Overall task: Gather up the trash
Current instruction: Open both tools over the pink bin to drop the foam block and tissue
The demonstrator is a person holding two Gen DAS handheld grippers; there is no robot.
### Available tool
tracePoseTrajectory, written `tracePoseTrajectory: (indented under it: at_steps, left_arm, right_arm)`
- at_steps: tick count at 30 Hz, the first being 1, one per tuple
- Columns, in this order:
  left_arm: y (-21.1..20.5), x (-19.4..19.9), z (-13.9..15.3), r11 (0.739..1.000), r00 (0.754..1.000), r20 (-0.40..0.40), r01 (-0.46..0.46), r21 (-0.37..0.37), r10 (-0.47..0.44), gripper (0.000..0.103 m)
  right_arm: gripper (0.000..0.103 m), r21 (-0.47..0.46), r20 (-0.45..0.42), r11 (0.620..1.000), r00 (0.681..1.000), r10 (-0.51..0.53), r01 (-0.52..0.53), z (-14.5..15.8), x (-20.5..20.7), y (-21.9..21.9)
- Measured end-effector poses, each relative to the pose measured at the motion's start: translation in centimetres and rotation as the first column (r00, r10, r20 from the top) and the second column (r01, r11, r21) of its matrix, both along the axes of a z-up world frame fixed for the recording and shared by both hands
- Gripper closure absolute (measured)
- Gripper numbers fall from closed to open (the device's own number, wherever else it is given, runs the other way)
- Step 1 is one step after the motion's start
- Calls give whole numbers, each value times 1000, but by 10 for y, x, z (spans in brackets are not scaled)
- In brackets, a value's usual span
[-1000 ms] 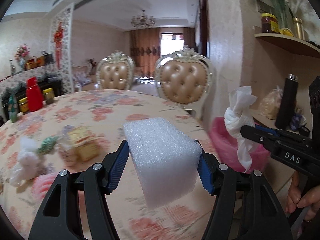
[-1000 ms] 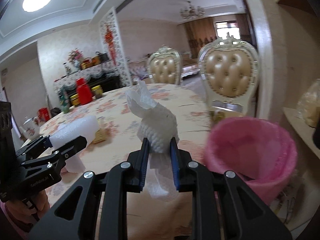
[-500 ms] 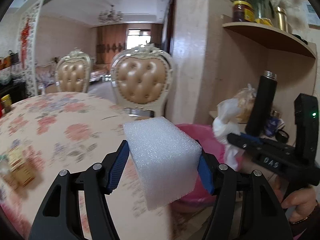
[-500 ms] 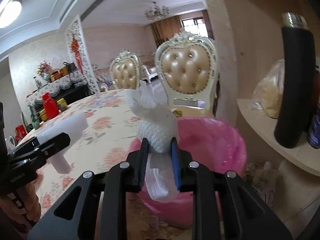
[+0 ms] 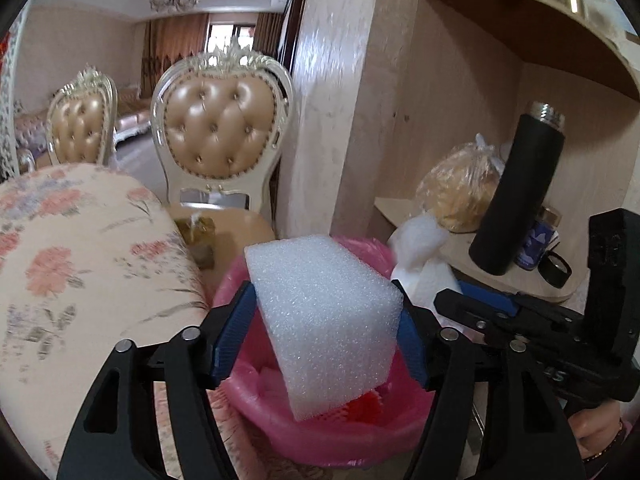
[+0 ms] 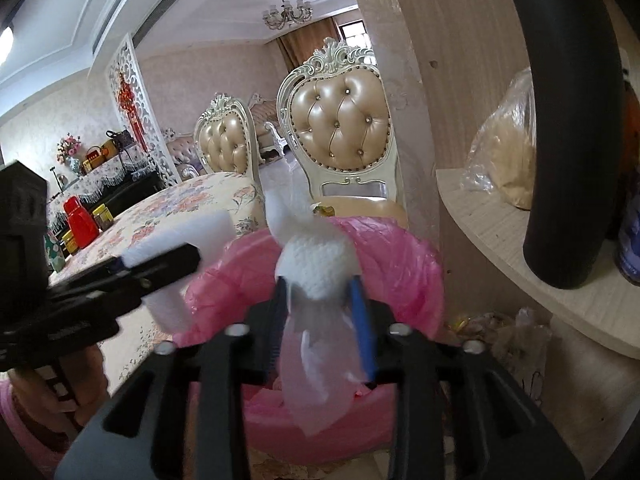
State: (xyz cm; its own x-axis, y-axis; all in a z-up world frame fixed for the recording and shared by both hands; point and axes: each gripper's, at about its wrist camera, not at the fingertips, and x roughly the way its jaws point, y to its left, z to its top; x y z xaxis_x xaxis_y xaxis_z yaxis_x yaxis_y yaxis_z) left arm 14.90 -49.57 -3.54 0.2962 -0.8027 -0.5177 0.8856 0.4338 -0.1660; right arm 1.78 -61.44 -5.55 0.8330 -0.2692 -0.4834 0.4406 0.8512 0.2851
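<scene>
My left gripper holds a white foam block between its blue pads; its jaws are opening, and the block still sits against both pads. The block hangs over a bin lined with a pink bag. My right gripper is above the same pink bin, and its jaws are opening. A crumpled white tissue still sits loosely between them, its tail blurred and hanging into the bin. The left gripper with the foam block shows at the left of the right wrist view.
The table with a floral cloth lies left of the bin. A padded chair stands behind it beside a wall pillar. To the right, a low shelf carries a black flask and a bagged food item.
Both grippers swung right from over the table to above the pink bin, carrying the foam block and the tissue. The right jaws have spread apart around the tissue.
</scene>
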Motion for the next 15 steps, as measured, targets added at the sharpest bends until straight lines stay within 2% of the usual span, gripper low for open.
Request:
tracePoseTrajectory:
  at_steps: [3, 4, 8, 10, 13, 15]
  left_arm:
    - [-4, 6, -6, 1000, 1000, -11, -11, -7, 10, 22]
    - [-4, 7, -7, 1000, 1000, -14, -15, -9, 15, 21]
    - [4, 11, -7, 999, 998, -16, -53, 1, 53, 19]
    - [15, 11, -4, 996, 996, -10, -85, -1, 85, 13]
    - [42, 9, 3, 990, 990, 0, -140, 3, 140, 12]
    - [59, 8, 5, 984, 984, 10, -176, 18, 176, 12]
  right_arm:
    - [55, 3, 9, 1000, 1000, -24, 24, -1, -4, -6]
    - [53, 8, 13, 1000, 999, -29, 29, -2, -5, -8]
    - [53, 12, 26, 999, 999, -45, 45, 1, -13, -8]
    - [53, 3, 28, 999, 999, -43, 43, 4, -17, -2]
    - [45, -9, 29, 999, 999, -34, 34, 9, -19, 11]
    - [44, -16, 36, 1000, 999, -17, 17, 12, -18, 22]
